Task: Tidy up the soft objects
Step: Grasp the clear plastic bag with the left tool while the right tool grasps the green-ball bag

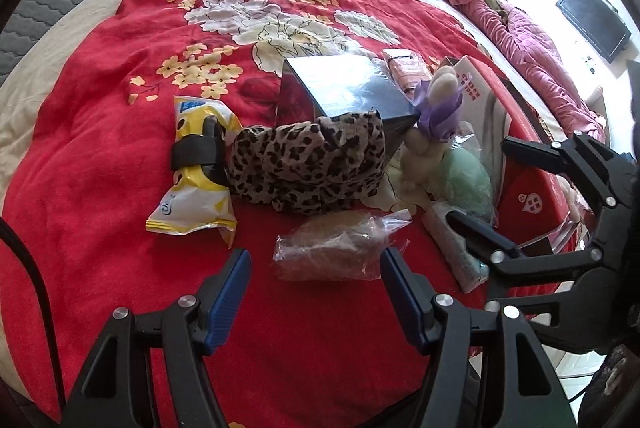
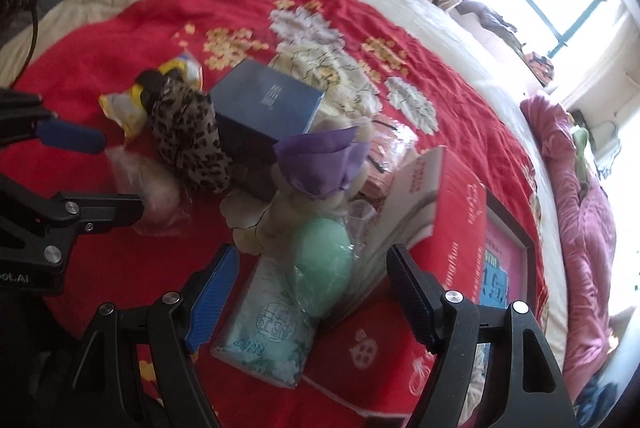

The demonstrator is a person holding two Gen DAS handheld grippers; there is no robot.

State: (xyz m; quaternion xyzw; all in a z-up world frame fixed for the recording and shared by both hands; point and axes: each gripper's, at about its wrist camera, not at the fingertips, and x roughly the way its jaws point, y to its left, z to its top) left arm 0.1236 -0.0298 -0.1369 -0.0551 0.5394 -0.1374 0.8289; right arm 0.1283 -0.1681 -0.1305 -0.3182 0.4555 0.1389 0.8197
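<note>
While the left gripper (image 1: 316, 292) gapes empty low in frame before a bagged bread roll (image 1: 332, 248), the right gripper (image 2: 312, 296) hangs wide open, holding nothing, over a tissue pack (image 2: 264, 328).

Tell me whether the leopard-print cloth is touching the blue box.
Touching. The left wrist view shows the leopard-print cloth draped against the blue box's near corner, overlapping its lower edge.

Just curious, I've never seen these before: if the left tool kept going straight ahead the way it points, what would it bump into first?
Most likely the clear bag with something brown inside, lying just beyond the open left tool; depth is uncertain.
</note>
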